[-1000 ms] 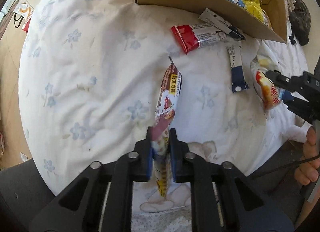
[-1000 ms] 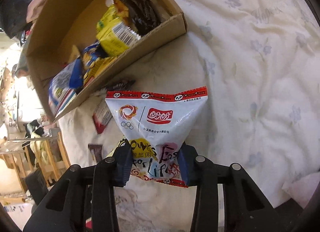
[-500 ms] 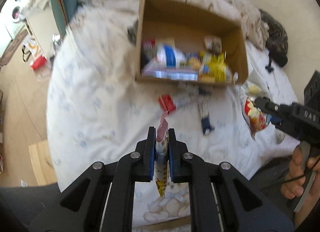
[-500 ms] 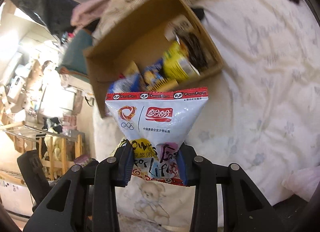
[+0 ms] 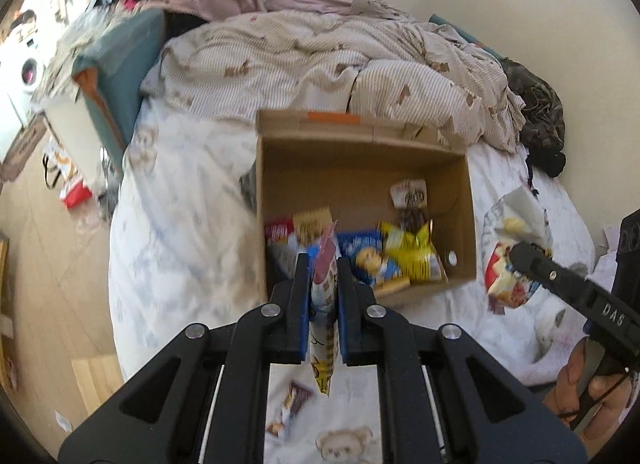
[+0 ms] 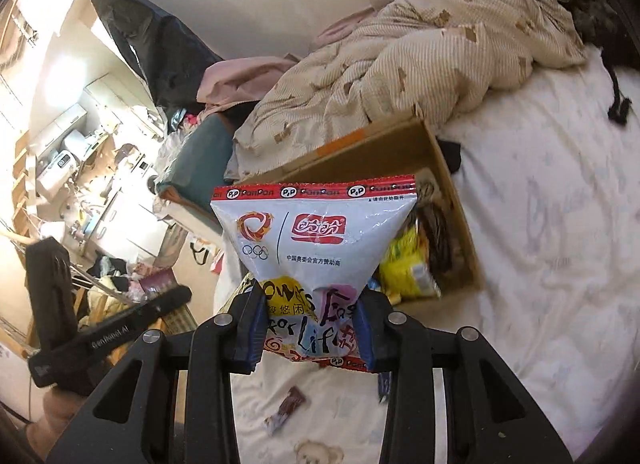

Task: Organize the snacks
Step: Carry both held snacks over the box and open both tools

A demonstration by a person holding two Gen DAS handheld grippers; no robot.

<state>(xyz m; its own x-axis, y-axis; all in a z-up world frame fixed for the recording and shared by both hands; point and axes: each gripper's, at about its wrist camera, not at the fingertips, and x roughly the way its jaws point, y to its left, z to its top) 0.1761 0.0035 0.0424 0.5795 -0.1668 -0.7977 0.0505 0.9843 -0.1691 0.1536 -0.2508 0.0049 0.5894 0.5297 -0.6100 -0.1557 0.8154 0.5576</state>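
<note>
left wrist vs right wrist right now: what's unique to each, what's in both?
Left wrist only: the left gripper shut on a slim snack bar, and the box's blue packet.

Right wrist only: the printed front of the white Panpan bag clamped in the right gripper, and the cluttered room at left.

Both: the cardboard box on the bed, the yellow packet, the striped quilt.

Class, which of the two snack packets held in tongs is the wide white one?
The puffy white bag with the red top strip, in the right tongs; the left tongs pinch a narrow bar wrapper.
</note>
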